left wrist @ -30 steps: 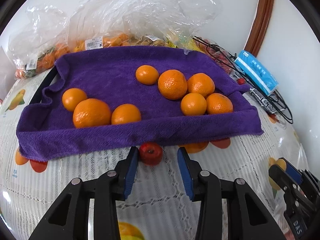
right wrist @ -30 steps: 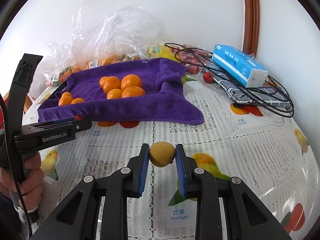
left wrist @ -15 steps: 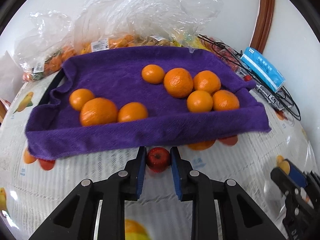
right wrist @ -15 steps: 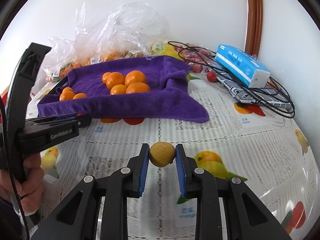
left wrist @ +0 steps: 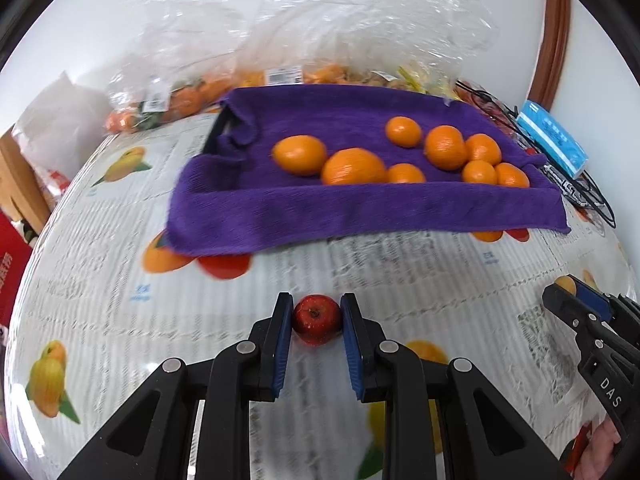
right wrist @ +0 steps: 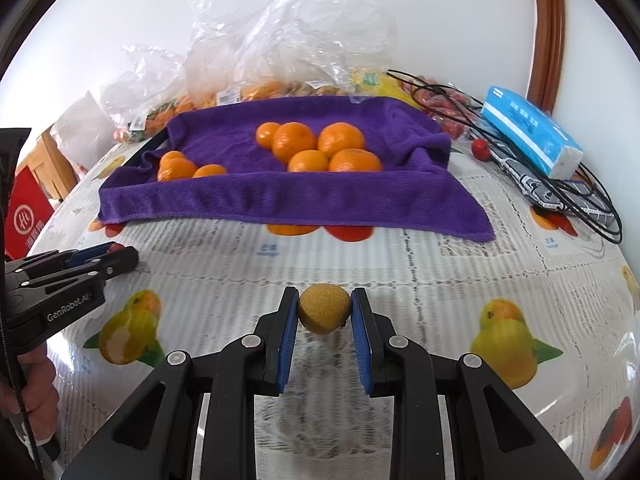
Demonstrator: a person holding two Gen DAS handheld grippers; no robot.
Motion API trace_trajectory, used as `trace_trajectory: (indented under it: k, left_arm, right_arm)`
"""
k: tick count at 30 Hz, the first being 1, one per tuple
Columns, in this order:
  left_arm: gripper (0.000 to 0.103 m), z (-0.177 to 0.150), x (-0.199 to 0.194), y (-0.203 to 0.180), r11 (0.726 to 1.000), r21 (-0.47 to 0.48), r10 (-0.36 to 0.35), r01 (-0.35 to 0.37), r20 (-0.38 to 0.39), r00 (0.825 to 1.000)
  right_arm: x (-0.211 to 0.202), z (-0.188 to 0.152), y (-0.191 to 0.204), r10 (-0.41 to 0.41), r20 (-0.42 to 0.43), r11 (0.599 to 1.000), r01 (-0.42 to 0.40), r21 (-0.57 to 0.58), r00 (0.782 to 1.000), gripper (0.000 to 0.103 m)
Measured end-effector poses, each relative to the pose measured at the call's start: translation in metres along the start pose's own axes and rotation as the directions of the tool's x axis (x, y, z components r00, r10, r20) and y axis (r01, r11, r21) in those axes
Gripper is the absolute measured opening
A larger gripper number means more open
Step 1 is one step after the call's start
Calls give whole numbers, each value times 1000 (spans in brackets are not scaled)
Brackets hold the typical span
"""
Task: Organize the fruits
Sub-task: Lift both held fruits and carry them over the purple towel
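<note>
Nearest, each pair of tongs carries one fruit clear of the fruit-print desk (right wrist: 440,272) cloth. The left tongs (left wrist: 316,322) pinch a small red apple-like fruit (left wrist: 316,318) between their blue pads; the right tongs (right wrist: 325,316) pinch a rough brownish-yellow round fruit (right wrist: 324,308), probably for sorting by kind. Beyond, toward the desk's far edge, the purple towel (left wrist: 360,212) lines a tray and holds two clusters of oranges (left wrist: 352,166), likely to stop rolling.

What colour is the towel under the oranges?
Purple towel; the right wrist view shows it best.
</note>
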State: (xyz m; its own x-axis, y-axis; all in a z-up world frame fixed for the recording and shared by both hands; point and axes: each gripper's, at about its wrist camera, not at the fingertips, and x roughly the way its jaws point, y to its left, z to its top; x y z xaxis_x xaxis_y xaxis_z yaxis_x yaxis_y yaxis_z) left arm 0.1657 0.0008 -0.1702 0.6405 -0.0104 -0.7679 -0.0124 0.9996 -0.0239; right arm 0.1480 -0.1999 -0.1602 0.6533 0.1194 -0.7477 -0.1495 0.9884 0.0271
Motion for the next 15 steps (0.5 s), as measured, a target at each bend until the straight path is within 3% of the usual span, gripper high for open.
trace_trajectory:
  k: [15]
  left_arm:
    - [23,-10,-6,13,998,-40,-43,44,21,999]
  right_arm:
    - [0,-3,18,-56,-19,998,55,-38,998,26]
